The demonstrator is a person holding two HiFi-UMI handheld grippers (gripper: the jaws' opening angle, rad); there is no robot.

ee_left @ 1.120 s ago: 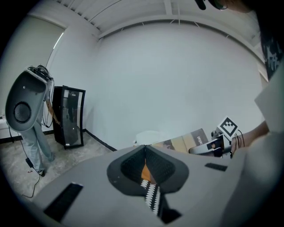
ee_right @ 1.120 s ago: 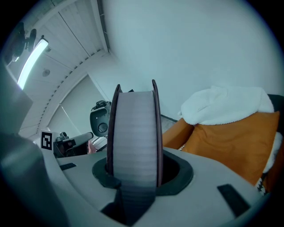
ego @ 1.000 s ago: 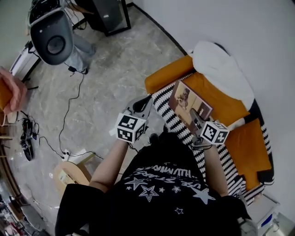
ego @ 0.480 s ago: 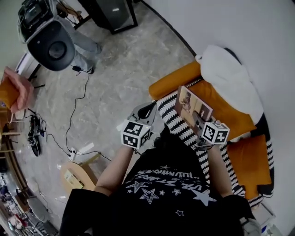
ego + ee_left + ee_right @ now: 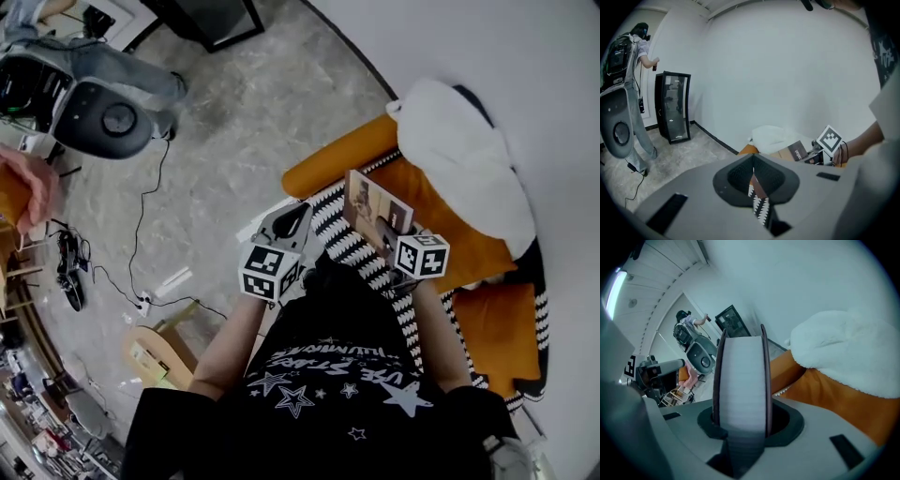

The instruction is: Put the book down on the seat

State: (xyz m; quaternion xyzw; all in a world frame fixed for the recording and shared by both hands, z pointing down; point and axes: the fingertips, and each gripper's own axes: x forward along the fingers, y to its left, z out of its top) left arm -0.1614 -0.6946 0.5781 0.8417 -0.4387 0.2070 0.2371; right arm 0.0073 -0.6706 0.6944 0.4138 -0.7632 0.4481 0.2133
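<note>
The book (image 5: 373, 208) has a photo cover and is held upright over the orange seat (image 5: 459, 234) and its black-and-white striped blanket (image 5: 352, 248). My right gripper (image 5: 394, 244) is shut on the book's lower edge. In the right gripper view, the book's pale page block (image 5: 740, 380) stands between the jaws. My left gripper (image 5: 289, 218) hovers at the blanket's left edge, shut and holding nothing. The left gripper view shows only a thin slit between the left gripper's (image 5: 753, 180) jaws, with the book (image 5: 797, 151) off to the right.
A white fluffy cushion (image 5: 464, 155) lies along the back of the seat by the white wall. On the floor are a grey machine (image 5: 103, 117), cables (image 5: 141, 225) and a round wooden stool (image 5: 155, 356). A black cabinet (image 5: 672, 105) stands at the far wall, with a person (image 5: 642, 42) beside it.
The head view has swung a little. My right gripper still holds the book upright and has drifted slightly left over the blanket. The left gripper stays beside it.
</note>
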